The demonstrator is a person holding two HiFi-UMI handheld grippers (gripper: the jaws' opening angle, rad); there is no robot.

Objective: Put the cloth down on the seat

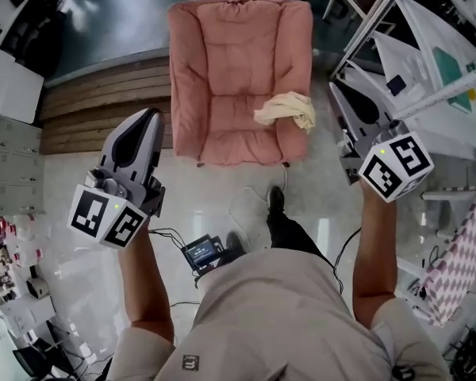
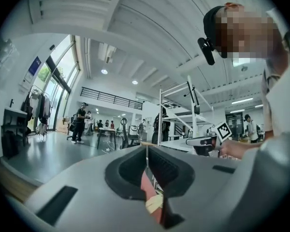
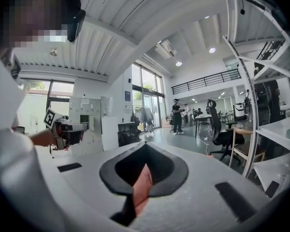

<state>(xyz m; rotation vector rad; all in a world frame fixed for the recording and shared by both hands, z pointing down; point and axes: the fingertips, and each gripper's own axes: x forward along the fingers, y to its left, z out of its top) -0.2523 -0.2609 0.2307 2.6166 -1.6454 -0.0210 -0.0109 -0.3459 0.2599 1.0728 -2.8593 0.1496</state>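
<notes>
Before the seat [image 1: 226, 125], outstretched forearms hold left gripper [image 1: 153, 115] and right gripper [image 3: 144, 151], jaws closed, empty; cloth [image 1: 286, 109] lies on it.

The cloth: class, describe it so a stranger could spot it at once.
Find the pink armchair in the head view. On its seat, toward the picture's right, lies the cloth: a crumpled cream heap, unlike the pink cushions around it.

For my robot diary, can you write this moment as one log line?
cloth: lying on armchair seat | left gripper: shut, empty | right gripper: shut, empty | task: looks done
</notes>
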